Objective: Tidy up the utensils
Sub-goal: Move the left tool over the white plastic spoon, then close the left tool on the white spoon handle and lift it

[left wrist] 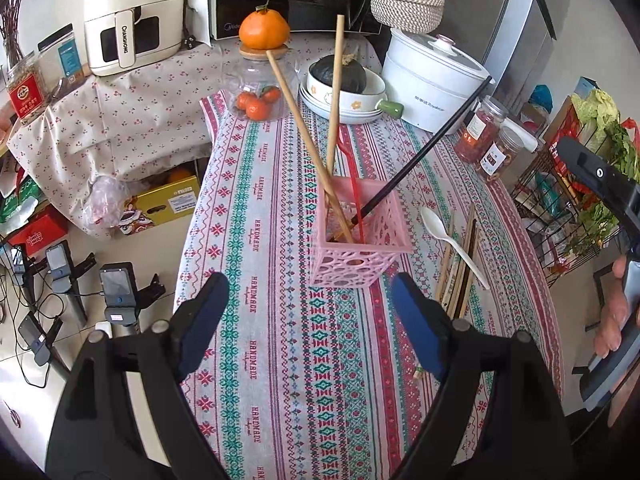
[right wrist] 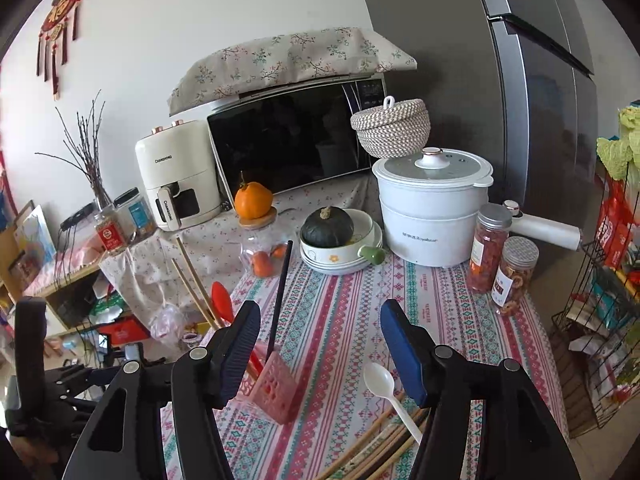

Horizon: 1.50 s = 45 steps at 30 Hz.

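The counter (left wrist: 304, 360), under a striped patterned cloth, stretches ahead of both hand-held grippers. Beyond the left hand-held gripper (left wrist: 310, 320), just ahead of its fingertips, a pink lattice holder (left wrist: 356, 252) stands upright with two long wooden chopsticks (left wrist: 298, 120), a black chopstick (left wrist: 424, 152) and a red utensil (left wrist: 354, 200) leaning out of it. To the right of that gripper, loose chopsticks (left wrist: 460, 264) lie on the cloth with a white plastic spoon (left wrist: 440, 228) across them. The left jaws are spread wide with nothing between them. The right hand-held gripper (right wrist: 320, 348) has its jaws spread apart, empty, with the holder at its left finger and the spoon near its right.
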{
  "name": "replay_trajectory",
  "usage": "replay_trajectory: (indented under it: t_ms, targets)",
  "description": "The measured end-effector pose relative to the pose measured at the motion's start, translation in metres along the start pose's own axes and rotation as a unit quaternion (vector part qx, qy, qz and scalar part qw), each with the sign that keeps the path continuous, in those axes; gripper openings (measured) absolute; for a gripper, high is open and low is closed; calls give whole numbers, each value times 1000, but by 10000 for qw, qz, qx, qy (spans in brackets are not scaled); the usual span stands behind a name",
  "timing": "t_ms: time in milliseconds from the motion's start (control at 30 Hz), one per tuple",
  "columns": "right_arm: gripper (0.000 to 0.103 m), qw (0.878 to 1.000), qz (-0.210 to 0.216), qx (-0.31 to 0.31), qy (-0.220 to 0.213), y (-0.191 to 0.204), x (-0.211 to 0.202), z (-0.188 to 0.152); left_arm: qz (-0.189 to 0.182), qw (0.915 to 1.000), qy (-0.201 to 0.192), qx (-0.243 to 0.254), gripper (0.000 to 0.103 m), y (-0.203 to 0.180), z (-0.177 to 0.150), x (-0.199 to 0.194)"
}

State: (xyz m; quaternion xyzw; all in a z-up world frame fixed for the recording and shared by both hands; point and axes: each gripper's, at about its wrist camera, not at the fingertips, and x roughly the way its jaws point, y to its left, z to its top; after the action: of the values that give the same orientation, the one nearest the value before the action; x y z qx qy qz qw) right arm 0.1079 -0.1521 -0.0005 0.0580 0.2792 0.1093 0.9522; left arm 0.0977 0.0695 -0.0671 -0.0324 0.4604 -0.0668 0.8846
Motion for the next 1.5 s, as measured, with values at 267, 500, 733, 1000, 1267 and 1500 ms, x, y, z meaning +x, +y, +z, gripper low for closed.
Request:
replay_trajectory:
  t_ms: [267,500,733,1000,1267,1500]
  targets:
    - [82,9966,-308,329,685,-39,-5,-25,15,9988,354,347,85,-27,-14,19]
    - [84,9837,-676,483,1593,-77,8,-47,45,9954,631,723,85,-57,-29,32]
    - [84,9703,-982,566,2139,-114,14,-63,-85,9906,965,971,85,-99,-41,50]
    - [84,9606,-1248,849,2333,-157,20,-66,-417,9940,995,202,82,-156,-23,86]
    - [84,9515,-1448,825,2584,-181,32,-75,11,9927,894,-807,69,-183,32,144]
    - [84,9490,-1390,893,2687,-197,38,-80,544,9842,1093,-1280,56,-186,48,183]
